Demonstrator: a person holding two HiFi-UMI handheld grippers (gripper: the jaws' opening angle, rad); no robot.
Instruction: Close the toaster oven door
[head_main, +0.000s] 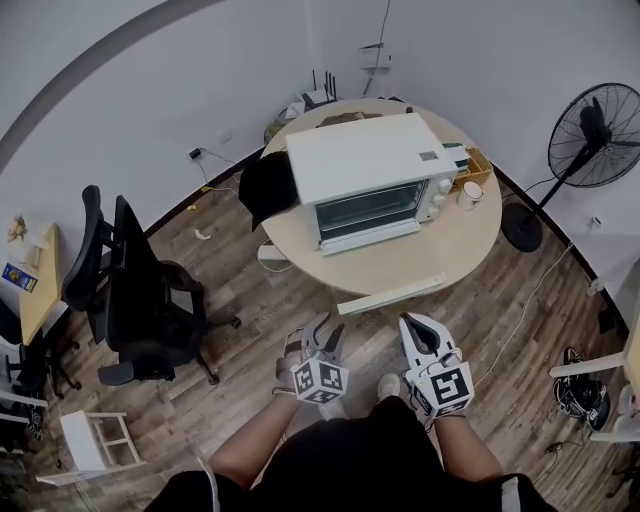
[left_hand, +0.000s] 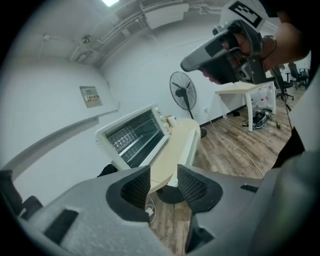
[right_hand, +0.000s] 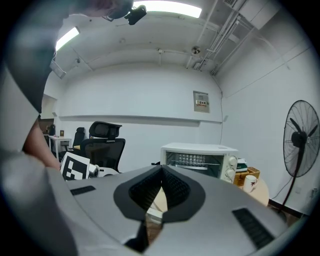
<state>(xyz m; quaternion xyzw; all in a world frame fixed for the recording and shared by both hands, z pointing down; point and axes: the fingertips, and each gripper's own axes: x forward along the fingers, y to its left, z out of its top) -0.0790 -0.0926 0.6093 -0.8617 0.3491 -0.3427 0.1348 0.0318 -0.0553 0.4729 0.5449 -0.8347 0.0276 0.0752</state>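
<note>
Toaster oven (head_main: 365, 165): back edge of surface (head_main: 445, 258), door (head_main: 368, 237) down, wire rack (head_main: 368, 208) inside.
Left tool (head_main: 326, 334): wide, empty.
Right tool (head_main: 418, 334): pinched together.

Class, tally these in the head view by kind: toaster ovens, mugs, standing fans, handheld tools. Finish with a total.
Toaster oven: 1
Mug: 1
Standing fan: 1
Tools: 2 (left tool, right tool)
Total: 5
</note>
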